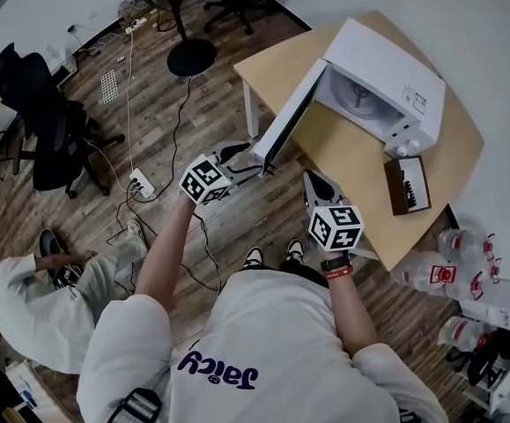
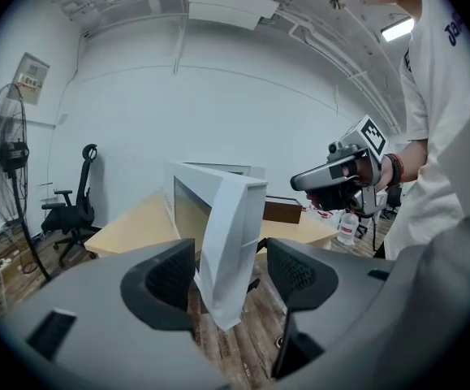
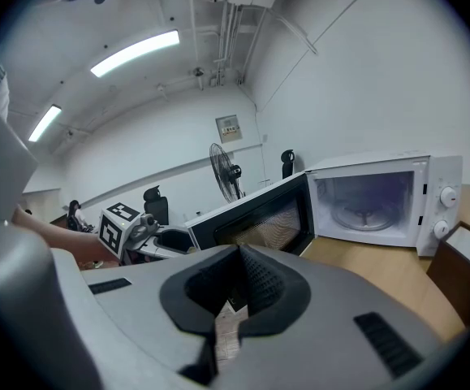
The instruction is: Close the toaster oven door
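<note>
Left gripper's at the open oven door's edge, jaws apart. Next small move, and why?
Probably sweep the left gripper sideways so one pad pushes the white oven door toward the cavity of the white toaster oven. The door stands swung wide open, its free edge sits between the open jaws with neither pad pressing, and the right gripper is shut, empty, away from it.

Office clutter around a pale wooden tabletop [image 1: 360, 161]

A small brown box [image 1: 408, 184] lies on the tabletop's near right part, and plastic water bottles [image 1: 448, 276] cluster just right of it. On the plank floor [image 1: 149, 122] to the left are a fan's round black base [image 1: 191, 57] at the far side, a black office chair [image 1: 48, 122], a white power strip [image 1: 142, 184] with trailing cables, and a crouching person [image 1: 43, 311] in white, near left.
</note>
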Tool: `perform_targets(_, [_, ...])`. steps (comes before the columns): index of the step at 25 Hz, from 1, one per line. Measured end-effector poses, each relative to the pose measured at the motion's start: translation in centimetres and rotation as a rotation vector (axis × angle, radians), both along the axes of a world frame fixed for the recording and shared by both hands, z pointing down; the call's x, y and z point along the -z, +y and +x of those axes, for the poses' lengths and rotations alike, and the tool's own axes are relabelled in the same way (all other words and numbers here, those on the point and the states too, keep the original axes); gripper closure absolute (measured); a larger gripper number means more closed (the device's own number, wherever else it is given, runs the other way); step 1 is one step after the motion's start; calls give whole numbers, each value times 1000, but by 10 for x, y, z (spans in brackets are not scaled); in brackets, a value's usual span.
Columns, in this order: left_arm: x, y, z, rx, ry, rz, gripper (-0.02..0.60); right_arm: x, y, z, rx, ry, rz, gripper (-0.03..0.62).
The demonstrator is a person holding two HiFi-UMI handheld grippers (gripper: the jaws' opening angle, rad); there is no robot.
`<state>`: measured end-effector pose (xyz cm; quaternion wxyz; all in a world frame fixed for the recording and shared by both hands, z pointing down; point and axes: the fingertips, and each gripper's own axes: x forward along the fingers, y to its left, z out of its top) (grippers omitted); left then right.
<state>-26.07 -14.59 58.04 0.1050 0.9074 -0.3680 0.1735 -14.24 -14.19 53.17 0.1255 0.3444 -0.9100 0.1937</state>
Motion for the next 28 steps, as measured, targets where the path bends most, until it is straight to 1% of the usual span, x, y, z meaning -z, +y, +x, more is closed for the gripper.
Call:
perform_targets(7, [-4,-9,5,-14,32,-32,318,-4,-1,6,4,3,-15,594])
perform_targets(10, [-4,-9,6,-39,17,-35,331,-4,0,6,14,-3,-24,594])
perform_targets(15, [-3,-9,4,-50,-11,-22,346,-5,1,4,28,-7,-35,594])
perform_targets(24, [-3,-8,11,-60,1,-28,350,-6,3,4,51,-14,-42,594])
perform_targets(28, [-4,-8,17,-64,1,-29,353,-7,0,10,30,-25,-44,592])
